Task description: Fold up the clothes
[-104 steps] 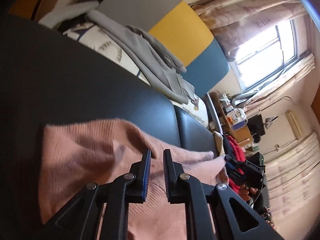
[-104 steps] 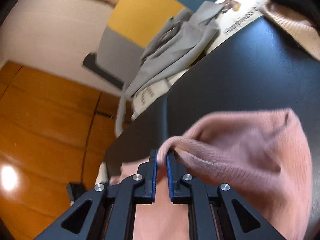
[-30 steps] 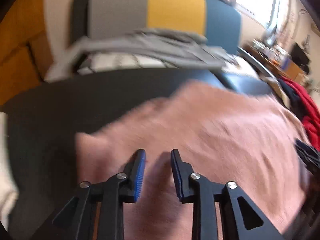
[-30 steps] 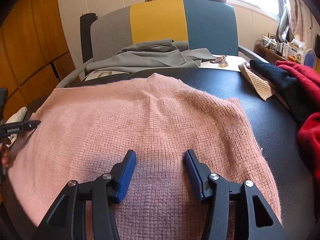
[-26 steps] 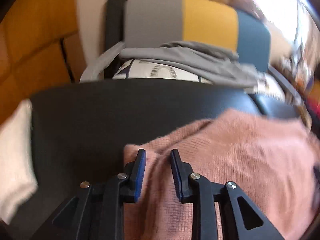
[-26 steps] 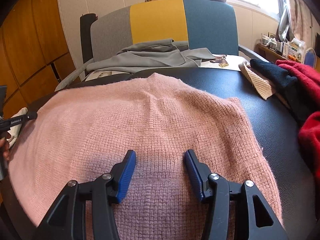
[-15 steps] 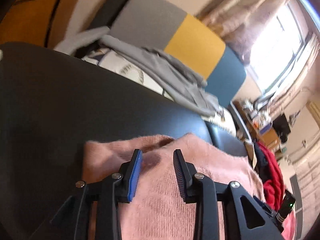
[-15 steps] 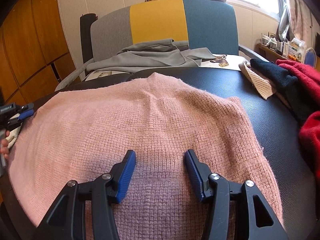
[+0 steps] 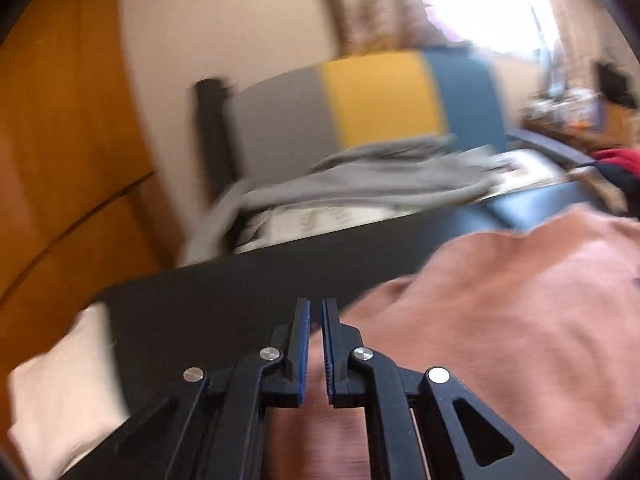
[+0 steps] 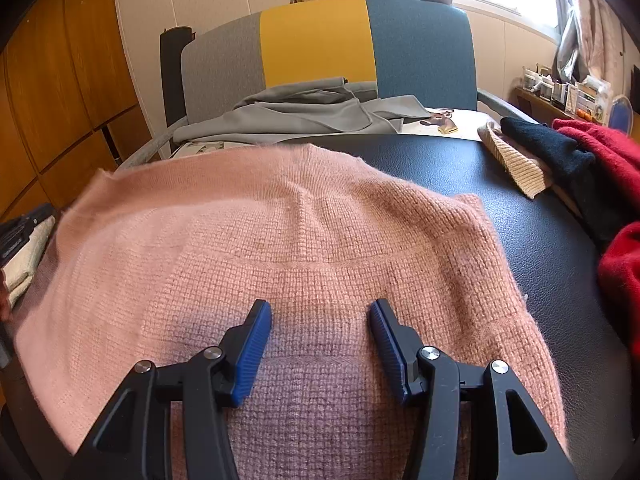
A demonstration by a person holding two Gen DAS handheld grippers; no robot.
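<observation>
A pink knit sweater (image 10: 300, 240) lies spread on the black table (image 10: 520, 208). My right gripper (image 10: 320, 320) hovers open just above its near part, with only flat fabric under the wide jaws. In the blurred left wrist view my left gripper (image 9: 315, 320) is at the left edge of the sweater (image 9: 500, 320). Its jaws are closing to a thin gap, and pink fabric shows between the pads. In the right wrist view that left edge stands raised off the table.
A grey, yellow and blue chair (image 10: 320, 40) stands behind the table with a grey garment (image 10: 312, 116) on its seat. Beige knit (image 10: 516, 168), black (image 10: 552, 148) and red (image 10: 600, 148) clothes lie at the right. A cream cloth (image 9: 52, 392) lies left.
The left gripper's jaws have narrowed from open to almost shut at the sweater's left edge, and that edge has lifted. The right gripper has not moved.
</observation>
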